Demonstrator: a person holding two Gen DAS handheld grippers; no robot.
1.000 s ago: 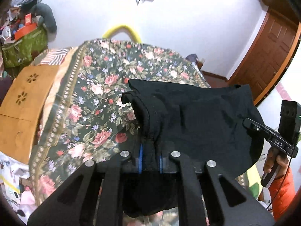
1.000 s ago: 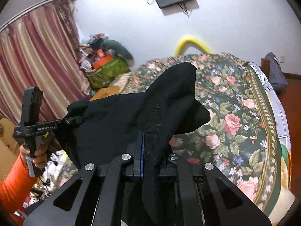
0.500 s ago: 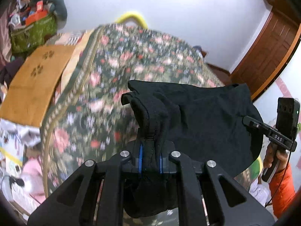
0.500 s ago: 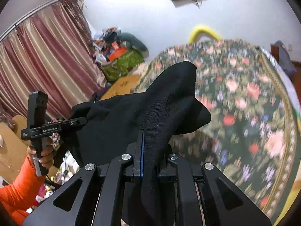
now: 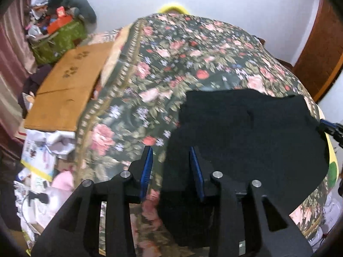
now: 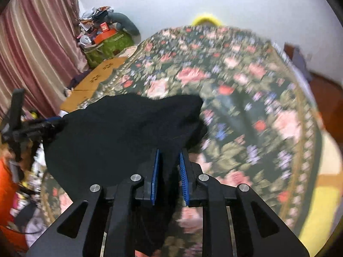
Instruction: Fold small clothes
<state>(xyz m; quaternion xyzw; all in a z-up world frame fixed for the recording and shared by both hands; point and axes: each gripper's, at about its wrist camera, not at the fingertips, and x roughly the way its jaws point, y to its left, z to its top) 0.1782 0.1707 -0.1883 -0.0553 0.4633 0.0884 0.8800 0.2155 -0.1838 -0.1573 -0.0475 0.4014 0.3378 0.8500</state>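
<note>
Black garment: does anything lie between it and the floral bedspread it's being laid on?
Nothing visible does. The black garment spreads over the floral bedspread, and the bedspread beyond it shows only its pattern.

Garment on bedspread near its front edge, btwn both tongs; cardboard left of bed.

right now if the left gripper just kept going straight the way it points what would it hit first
Most likely the black garment: its cloth lies between the open fingers of the left gripper and spreads ahead on the floral bedspread. Past the cloth comes the bedspread itself; depth is hard to judge in this blurred fisheye view.
</note>
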